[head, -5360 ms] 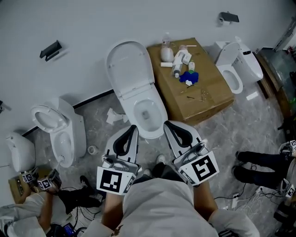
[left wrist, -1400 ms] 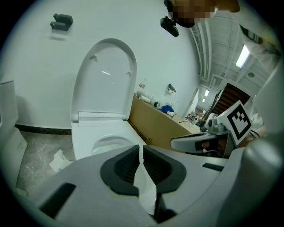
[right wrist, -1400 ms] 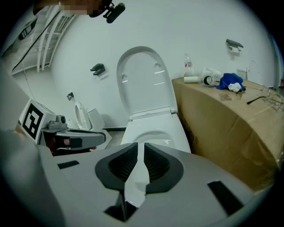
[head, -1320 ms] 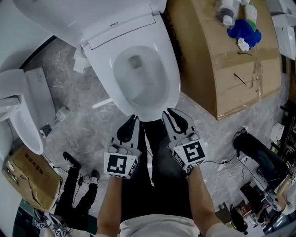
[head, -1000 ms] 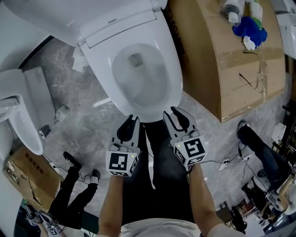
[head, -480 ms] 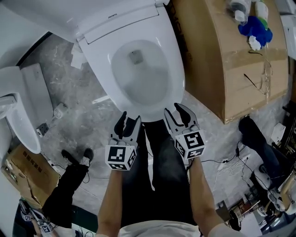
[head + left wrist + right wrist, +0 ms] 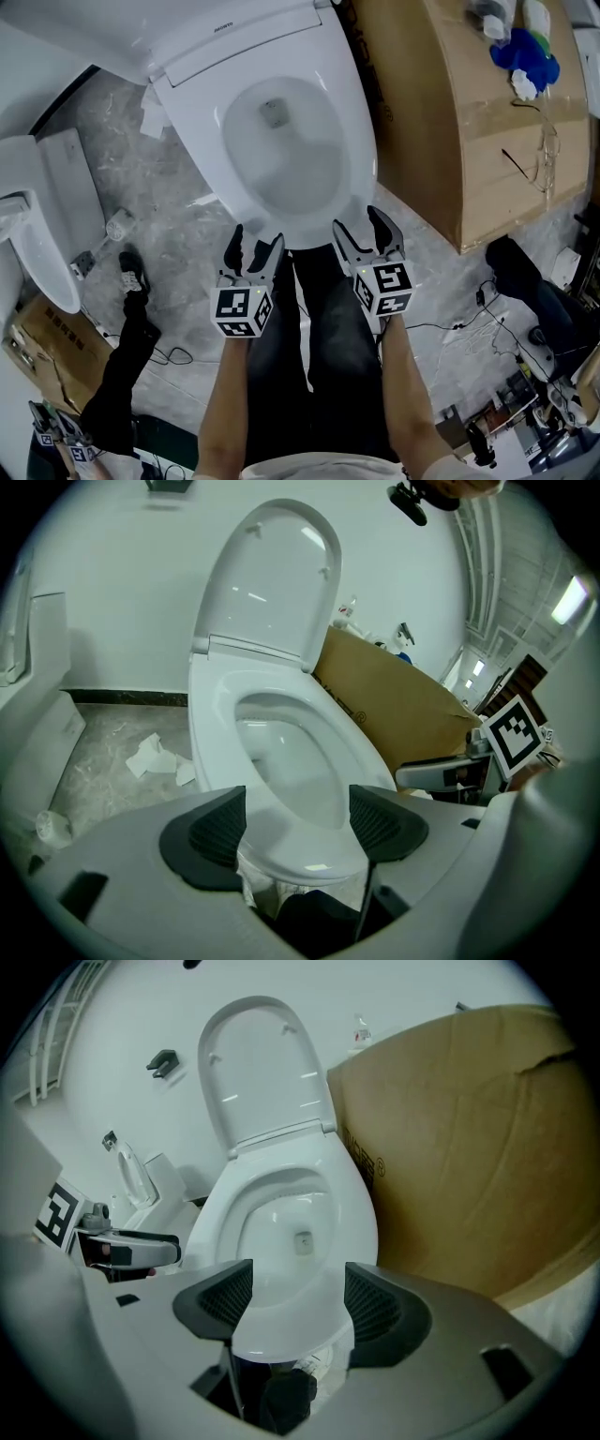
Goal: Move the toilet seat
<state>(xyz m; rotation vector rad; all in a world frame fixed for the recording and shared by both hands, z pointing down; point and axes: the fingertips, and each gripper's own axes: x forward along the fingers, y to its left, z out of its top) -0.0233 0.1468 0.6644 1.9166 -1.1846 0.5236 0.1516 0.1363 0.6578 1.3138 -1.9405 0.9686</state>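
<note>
Toilet seat (image 7: 364, 150) flat on the bowl at frame centre. Just below its front rim, left gripper (image 7: 255, 246) and right gripper (image 7: 364, 234) side by side, jaws just opened wide, rim framed between pads but ungripped, probably poised to lift

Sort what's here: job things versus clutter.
Job: seat; left gripper, right gripper, both with jaws just opened wider, nothing between them, seat's front rim just ahead.
Clutter: box, blue cloth, paper scraps, neighbouring toilet, cables.
</note>
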